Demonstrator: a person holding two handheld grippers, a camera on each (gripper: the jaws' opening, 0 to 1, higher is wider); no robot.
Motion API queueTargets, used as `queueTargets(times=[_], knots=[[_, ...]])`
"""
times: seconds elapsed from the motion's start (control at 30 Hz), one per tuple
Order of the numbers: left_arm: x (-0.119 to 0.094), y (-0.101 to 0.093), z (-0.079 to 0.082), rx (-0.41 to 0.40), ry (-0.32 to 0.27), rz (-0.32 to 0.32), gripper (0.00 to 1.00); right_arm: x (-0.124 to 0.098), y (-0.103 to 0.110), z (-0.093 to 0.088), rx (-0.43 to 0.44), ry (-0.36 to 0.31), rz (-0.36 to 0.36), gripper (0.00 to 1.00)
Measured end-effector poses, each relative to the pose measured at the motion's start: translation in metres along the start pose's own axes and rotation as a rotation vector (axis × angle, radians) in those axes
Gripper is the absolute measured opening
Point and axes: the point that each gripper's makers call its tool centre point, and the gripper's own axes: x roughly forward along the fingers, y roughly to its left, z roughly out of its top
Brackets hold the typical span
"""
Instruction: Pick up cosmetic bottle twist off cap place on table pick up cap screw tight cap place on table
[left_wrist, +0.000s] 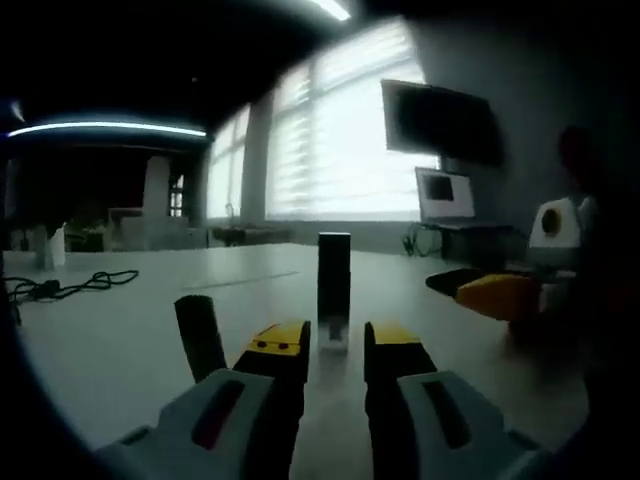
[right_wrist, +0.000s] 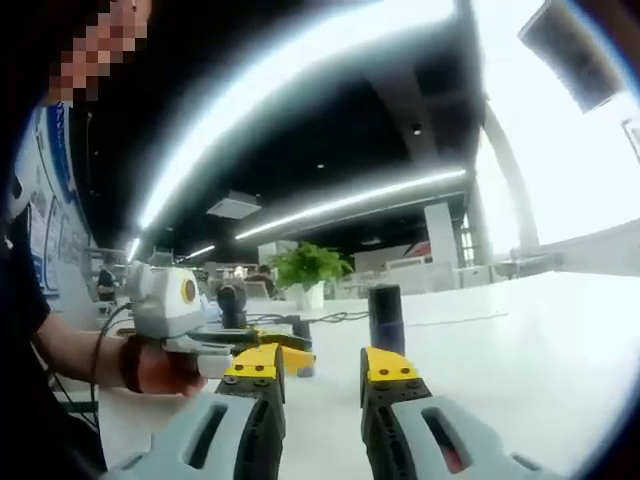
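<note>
Dark, stiff and top-heavy, the bottle (left_wrist: 333, 285) stands uncapped-looking on the table (left_wrist: 120, 340); grip mid-body. Left gripper (left_wrist: 334, 345) and right gripper (right_wrist: 322, 370) are both released, empty.

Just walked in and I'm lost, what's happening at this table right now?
A person is working a handheld gripper in each hand over a white table. A tall dark cosmetic bottle stands upright on the table just beyond the open left gripper, not yet gripped. A smaller dark piece, possibly a cap, stands to its side. The right gripper is also open and holds nothing, with a dark cylinder standing just ahead of it. The person's hand shows holding the other gripper.
</note>
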Motion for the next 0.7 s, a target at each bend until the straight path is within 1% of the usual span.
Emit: queueTargets(times=[0.1, 0.27, 0.37, 0.43, 0.53, 0.7], knots=[[0.009, 0.000, 0.002, -0.008, -0.004, 0.001, 0.17, 0.000, -0.001, 0.000, 0.003, -0.002, -0.002, 0.24], [0.027, -0.007, -0.003, 0.007, 0.025, -0.017, 0.17, 0.000, -0.002, 0.001, 0.003, -0.005, -0.006, 0.24], [0.038, -0.004, -0.005, -0.004, 0.039, 0.006, 0.17, -0.001, -0.003, 0.001, 0.006, -0.008, -0.010, 0.24], [0.041, 0.000, -0.006, -0.010, 0.036, 0.048, 0.19, -0.001, -0.004, 0.002, 0.009, -0.011, -0.014, 0.24], [0.045, 0.002, -0.008, -0.011, 0.033, 0.078, 0.20, -0.001, -0.005, 0.002, 0.007, -0.014, -0.019, 0.24], [0.053, -0.004, -0.008, -0.004, 0.042, 0.074, 0.20, -0.001, -0.006, 0.003, 0.007, -0.020, -0.023, 0.23]])
